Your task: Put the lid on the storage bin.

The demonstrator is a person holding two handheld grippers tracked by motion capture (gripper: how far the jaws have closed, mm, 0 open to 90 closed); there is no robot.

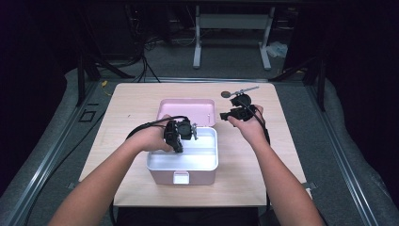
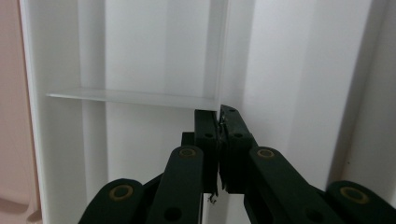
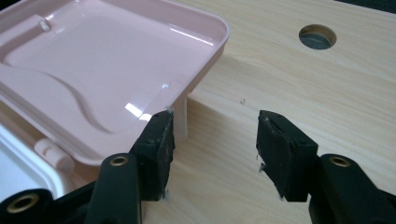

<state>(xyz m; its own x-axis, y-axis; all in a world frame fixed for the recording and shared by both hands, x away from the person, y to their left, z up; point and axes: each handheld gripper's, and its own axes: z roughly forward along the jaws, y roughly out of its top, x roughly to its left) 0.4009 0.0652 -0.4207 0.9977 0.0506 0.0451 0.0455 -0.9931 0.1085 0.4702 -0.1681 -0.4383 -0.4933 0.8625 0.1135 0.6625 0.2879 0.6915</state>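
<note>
Slowly does it: keep the left gripper (image 2: 218, 116) clenched on the thin upright divider (image 2: 219, 56) of the white tray (image 1: 207, 162), seated inside the open pink box (image 1: 181, 178) at the middle of the table (image 1: 263, 160), lid (image 1: 186, 110) thrown back flat behind it. Judging by that pinch, probably about to lift the tray out, so pull straight up rather than toward the body, to avoid jamming a corner against the box wall. Hold the pinch low on the divider and level; with so narrow a bite on slick plastic, expect slipping or tilting if hurried. Leave the right gripper (image 3: 215, 135) released, pads apart with nothing between them, poised over bare wood just beside the lid's corner and short of the round hole (image 3: 317, 36) in the tabletop. Bring it in to steady the box rim or the lid if the box starts rising with the tray. Cannot tell whether anything lies under the tray.
</note>
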